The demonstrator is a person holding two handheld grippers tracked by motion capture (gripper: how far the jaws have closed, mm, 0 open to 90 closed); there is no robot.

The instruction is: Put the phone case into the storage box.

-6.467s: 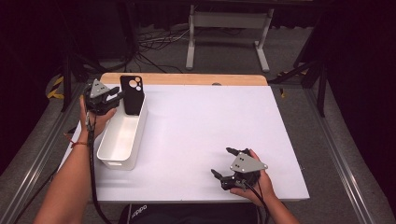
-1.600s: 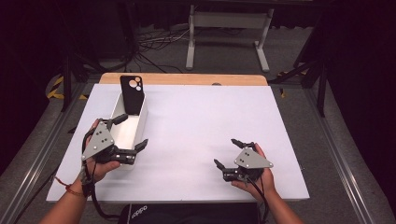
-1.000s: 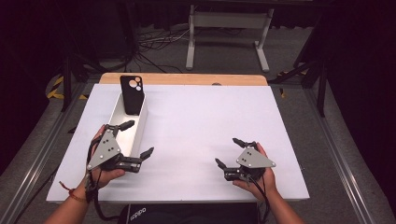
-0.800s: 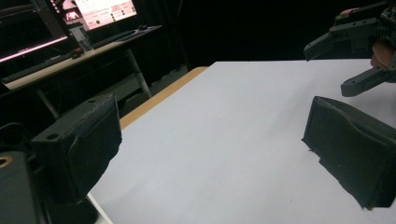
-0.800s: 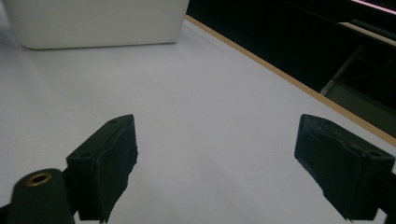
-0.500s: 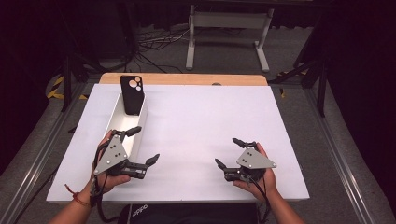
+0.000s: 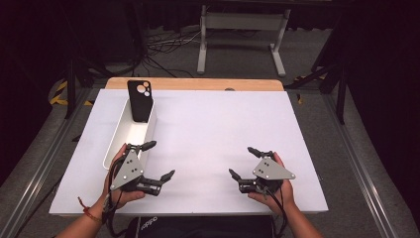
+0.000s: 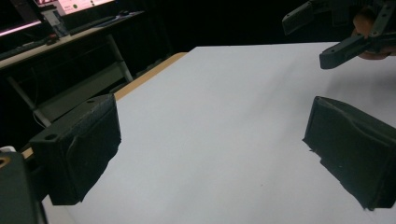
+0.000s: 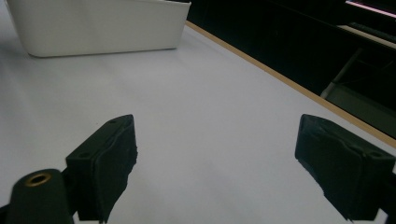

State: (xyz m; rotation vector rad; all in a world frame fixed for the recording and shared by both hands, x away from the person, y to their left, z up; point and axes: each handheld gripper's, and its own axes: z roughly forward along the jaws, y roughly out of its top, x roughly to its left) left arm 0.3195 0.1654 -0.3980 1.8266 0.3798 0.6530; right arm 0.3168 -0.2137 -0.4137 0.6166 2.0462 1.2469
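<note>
Over on the left, the black phone case (image 7: pixel 140 100) stands upright in the far end of the white bin (image 7: pixel 119 141), leaning against its end wall, and nothing is holding it. That reads as the placing step done: case in the bin, both tools off it. What is left, by my judgement, is little more than parking the hands at the near edge of the table (image 7: pixel 218 129).

The left gripper (image 7: pixel 157 161) sits at the near-left of the table, just past the near end of the bin, with the case well ahead of it and slightly to its left. Its jaws stand wide apart and hold nothing; in the left gripper view there is bare white table (image 8: pixel 224 116) between the two black pads (image 8: pixel 84 144). The hand (image 7: pixel 124 173) grips it from below, forearm coming in low, tool tilted so the jaws aim across toward the middle.

Moving right: the right gripper (image 7: pixel 241 162) rests at the near-right, level with its partner and well apart from it. Jaws spread, empty; the right gripper view shows open table between them and the bin (image 9: pixel 98 25) far ahead, up at its left. The case itself is hard to make out from there, so I won't call it. The hand (image 7: pixel 270 186) is cupped under the tool, jaws pointing left toward the other gripper.
</note>
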